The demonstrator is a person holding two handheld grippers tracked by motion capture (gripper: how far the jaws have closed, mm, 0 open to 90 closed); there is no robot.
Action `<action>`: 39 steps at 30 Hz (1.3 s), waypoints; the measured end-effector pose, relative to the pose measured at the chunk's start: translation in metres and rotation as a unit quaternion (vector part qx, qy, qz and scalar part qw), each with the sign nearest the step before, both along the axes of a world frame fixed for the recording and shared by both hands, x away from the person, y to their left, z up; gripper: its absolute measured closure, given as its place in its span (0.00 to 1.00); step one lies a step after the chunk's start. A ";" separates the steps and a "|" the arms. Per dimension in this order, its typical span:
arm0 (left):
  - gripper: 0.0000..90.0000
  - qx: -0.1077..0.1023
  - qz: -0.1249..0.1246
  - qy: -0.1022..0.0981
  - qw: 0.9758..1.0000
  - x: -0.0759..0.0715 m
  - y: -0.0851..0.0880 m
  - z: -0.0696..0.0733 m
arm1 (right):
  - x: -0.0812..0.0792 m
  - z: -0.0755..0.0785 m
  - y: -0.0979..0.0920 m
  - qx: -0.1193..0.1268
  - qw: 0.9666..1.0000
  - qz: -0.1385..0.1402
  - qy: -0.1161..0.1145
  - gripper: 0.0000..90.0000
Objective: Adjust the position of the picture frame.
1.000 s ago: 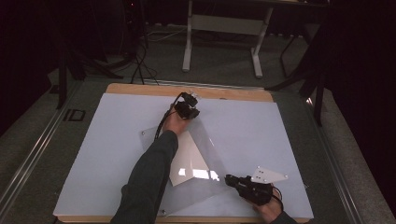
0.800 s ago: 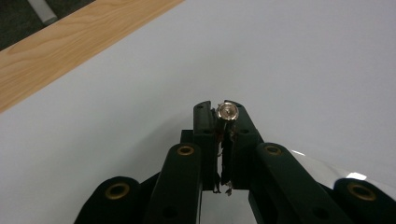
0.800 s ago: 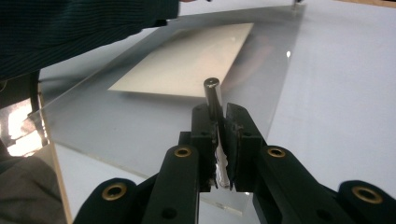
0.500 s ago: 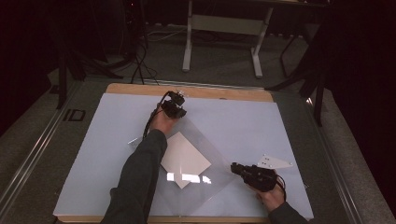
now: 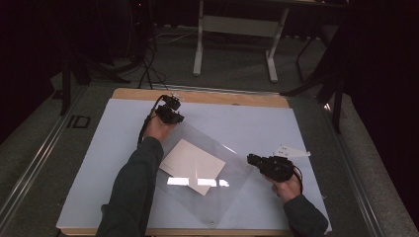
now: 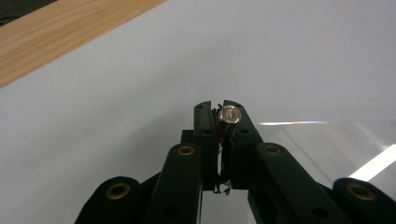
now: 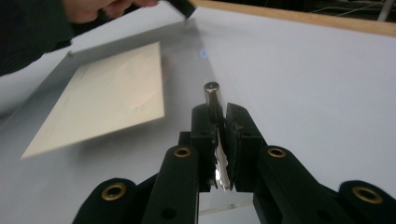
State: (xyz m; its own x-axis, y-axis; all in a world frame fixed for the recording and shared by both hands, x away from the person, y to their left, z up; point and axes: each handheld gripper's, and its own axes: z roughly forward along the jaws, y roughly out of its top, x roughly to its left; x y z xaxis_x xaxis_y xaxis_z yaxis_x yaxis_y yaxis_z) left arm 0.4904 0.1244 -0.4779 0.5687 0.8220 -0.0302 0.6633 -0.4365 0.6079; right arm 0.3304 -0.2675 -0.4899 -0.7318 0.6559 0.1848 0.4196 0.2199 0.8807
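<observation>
On the white worktop (image 5: 316, 128), a clear plastic sheet (image 5: 225, 192) lay skewed like a diamond, with a cream card (image 5: 191, 165) on or under it near the middle. The left gripper (image 5: 170, 109) sat toward the far edge, jaws clamped on the sheet's far corner and on a small metal stud (image 6: 229, 114) there. The right gripper (image 5: 257, 160), nearer the right edge, was likewise closed on the right-hand corner and its stud (image 7: 211, 93). Judging by this, the step in hand was carrying or stretching the sheet by two corners. The next move would call for both hands travelling together, keeping the sheet taut so the card did not slide. Bare worktop lay open on every side; only the wooden far edge (image 5: 237, 98) sat close to the left gripper
</observation>
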 end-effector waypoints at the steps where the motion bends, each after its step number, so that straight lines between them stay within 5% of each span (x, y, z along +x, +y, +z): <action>1: 0.95 -0.001 0.000 0.002 1.000 -0.001 0.002 0.000 | 0.004 0.001 -0.001 -0.001 1.000 -0.002 0.000 0.92; 5: 0.95 -0.016 0.006 0.003 1.000 -0.006 0.012 -0.001 | 0.019 0.005 -0.003 0.003 1.000 -0.008 -0.002 0.92; 21: 0.95 -0.024 0.026 0.021 0.999 -0.023 0.040 -0.012 | 0.073 -0.001 0.007 -0.012 0.999 -0.031 0.011 0.91; 39: 0.95 -0.015 0.045 0.015 0.999 -0.039 0.053 -0.018 | 0.106 -0.014 0.024 -0.028 0.998 -0.060 0.020 0.91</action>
